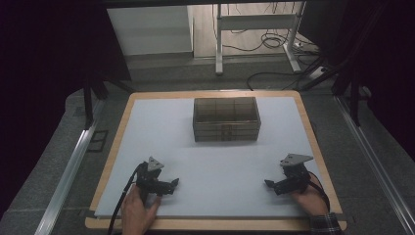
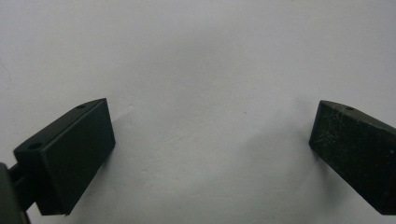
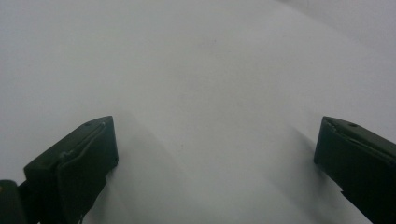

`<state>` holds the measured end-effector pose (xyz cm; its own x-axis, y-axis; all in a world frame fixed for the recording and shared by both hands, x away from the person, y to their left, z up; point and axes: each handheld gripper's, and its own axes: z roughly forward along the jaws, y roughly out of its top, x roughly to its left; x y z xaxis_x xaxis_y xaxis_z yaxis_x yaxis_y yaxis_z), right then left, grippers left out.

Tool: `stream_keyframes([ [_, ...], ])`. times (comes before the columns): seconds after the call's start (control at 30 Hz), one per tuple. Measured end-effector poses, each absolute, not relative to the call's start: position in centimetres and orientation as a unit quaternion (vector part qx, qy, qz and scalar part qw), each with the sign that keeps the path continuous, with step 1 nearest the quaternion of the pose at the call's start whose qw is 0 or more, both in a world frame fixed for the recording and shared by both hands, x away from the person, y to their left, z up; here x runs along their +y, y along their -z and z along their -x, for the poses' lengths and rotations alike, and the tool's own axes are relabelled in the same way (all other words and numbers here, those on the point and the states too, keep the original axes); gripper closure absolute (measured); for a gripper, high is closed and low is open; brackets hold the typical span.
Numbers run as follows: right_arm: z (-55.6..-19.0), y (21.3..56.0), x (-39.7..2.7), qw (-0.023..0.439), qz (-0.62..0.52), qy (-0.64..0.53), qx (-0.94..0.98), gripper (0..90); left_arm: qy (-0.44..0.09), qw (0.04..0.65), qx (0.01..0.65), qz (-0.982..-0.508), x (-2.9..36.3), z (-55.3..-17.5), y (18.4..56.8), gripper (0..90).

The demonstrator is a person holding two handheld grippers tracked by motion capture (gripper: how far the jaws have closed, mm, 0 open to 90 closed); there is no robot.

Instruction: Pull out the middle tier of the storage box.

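Observation:
A brown see-through box (image 1: pixel 225 119) with inner dividers stands at the far middle of the white board (image 1: pixel 210 161). My left gripper (image 1: pixel 173 185) rests low over the board at the near left, held by a hand, its jaws pointing right. In the left gripper view its jaws stand wide apart around the left gripper (image 2: pixel 212 140), with bare white board between them. My right gripper (image 1: pixel 268 184) sits at the near right, jaws pointing left. The right gripper (image 3: pixel 215 154) is likewise open over bare board. Both are well short of the box.
The white board lies on a wooden tabletop (image 1: pixel 115 142) with a thin wood rim showing. Beyond the table are a grey floor, cables (image 1: pixel 274 41) and a white desk frame (image 1: pixel 254 24). Metal rails (image 1: pixel 68 166) run along both sides.

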<state>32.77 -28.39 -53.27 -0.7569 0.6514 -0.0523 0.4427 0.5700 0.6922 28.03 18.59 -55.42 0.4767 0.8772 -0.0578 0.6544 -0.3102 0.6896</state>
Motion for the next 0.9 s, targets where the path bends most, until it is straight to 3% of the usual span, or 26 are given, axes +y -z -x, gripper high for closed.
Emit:
stream_keyframes([
  [0.9,-32.74,53.20,-28.35,0.152,-0.316,-0.340,0.873,0.0,-0.167,0.333,0.483,-0.792,18.59,-28.04,55.41,0.0],
])
